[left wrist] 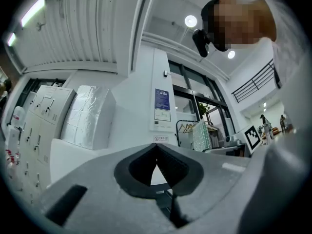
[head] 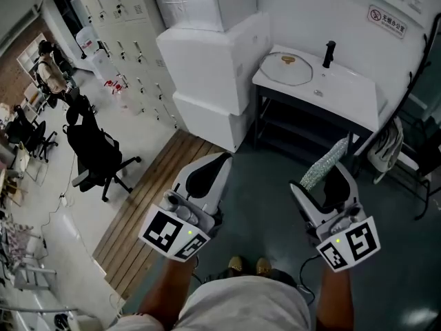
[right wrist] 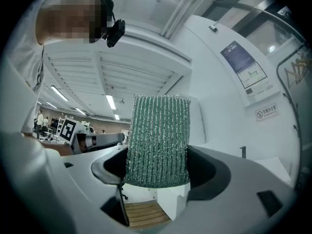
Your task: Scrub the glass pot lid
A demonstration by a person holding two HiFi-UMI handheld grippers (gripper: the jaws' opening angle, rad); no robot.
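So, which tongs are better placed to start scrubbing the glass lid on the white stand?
The right tongs: they grip the green scrub pad and are nearer the glass lid. The left tongs are shut and empty.

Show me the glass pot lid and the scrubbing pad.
glass pot lid [head: 285, 69]: head view, middle of the glass disc.
scrubbing pad [right wrist: 157, 140]: right gripper view, middle of its green knitted face.

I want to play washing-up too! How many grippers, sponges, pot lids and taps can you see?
Grippers: 2 (left gripper shut and empty, right gripper shut on the sponge)
Green sponge: 1
Glass pot lid: 1, lying on the white sink counter
Black tap: 1
Total: 5
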